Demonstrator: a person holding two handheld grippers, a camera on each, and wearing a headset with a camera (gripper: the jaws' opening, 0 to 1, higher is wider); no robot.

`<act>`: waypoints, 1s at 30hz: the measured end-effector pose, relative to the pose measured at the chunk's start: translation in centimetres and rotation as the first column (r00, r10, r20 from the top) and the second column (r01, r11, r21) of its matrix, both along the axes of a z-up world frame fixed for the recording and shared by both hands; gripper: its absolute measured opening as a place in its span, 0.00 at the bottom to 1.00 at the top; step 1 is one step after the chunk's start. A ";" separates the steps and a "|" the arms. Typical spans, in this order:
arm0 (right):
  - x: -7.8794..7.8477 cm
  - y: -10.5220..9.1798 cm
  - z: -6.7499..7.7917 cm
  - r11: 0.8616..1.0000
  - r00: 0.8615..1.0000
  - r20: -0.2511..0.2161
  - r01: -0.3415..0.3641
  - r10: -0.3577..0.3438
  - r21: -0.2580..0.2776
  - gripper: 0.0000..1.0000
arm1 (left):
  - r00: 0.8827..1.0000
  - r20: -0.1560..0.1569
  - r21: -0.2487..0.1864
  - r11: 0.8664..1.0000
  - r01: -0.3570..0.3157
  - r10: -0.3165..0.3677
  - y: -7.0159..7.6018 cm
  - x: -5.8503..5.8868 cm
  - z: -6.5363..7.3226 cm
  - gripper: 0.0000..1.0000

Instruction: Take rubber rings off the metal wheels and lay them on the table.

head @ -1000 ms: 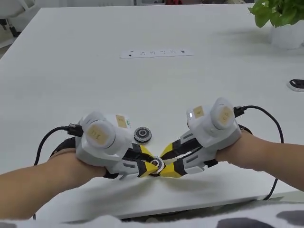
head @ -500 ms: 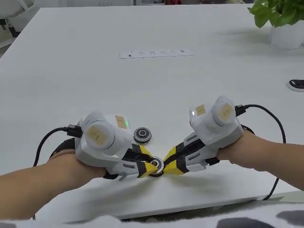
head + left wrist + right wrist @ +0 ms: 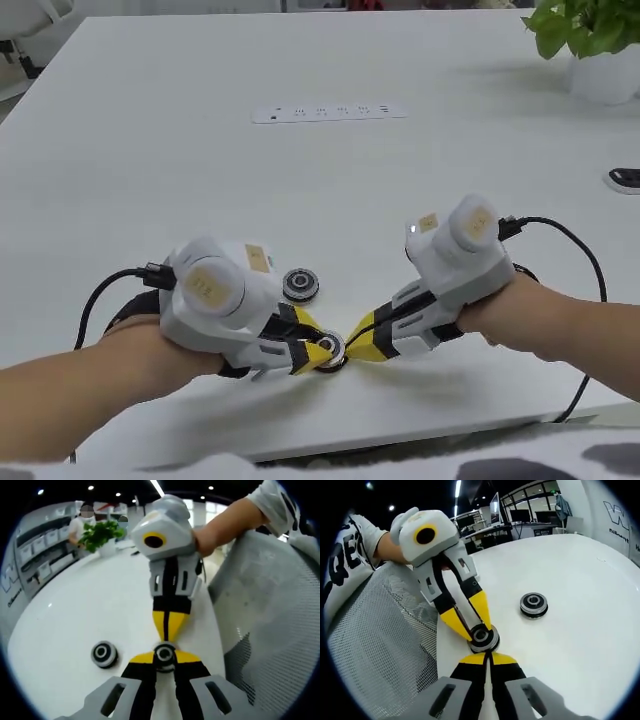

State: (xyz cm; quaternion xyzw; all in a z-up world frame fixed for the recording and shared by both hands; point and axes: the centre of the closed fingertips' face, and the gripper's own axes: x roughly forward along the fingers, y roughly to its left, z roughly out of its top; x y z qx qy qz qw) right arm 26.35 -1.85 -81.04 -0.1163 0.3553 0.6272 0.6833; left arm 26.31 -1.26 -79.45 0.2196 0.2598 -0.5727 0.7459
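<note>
Left gripper (image 3: 316,349) clamped across metal wheel (image 3: 331,348), near bench (image 3: 320,180) front edge. Right gripper (image 3: 490,656) jaws together, tips on rim at 3 o'clock; hold on ring unclear. Rubber ring (image 3: 494,640) probably stretchy, snug on rigid wheel: pinch outer lip. Spare wheel (image 3: 300,285) at 11 o'clock.

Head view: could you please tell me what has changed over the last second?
The right gripper closed its jaws against the held wheel. The left gripper kept gripping that wheel; the second wheel stayed put on the table.
</note>
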 end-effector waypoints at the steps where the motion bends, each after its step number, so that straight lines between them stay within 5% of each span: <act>1: 0.0 0.0 0.0 1.000 1.000 -0.019 0.014 -0.014 0.004 0.00 | 1.000 0.000 0.000 1.000 0.000 0.000 0.0 0.0 0.0 0.13; 5: 0.1 -0.2 0.3 0.998 0.997 -0.062 0.048 -0.046 0.029 0.00 | 1.000 0.002 0.004 1.000 0.000 0.000 0.0 0.0 0.0 0.13; 30: 0.2 0.4 1.5 0.984 0.980 -0.155 0.145 -0.128 0.101 0.00 | 1.000 0.006 0.016 1.000 -0.016 0.015 0.1 0.1 -0.1 0.12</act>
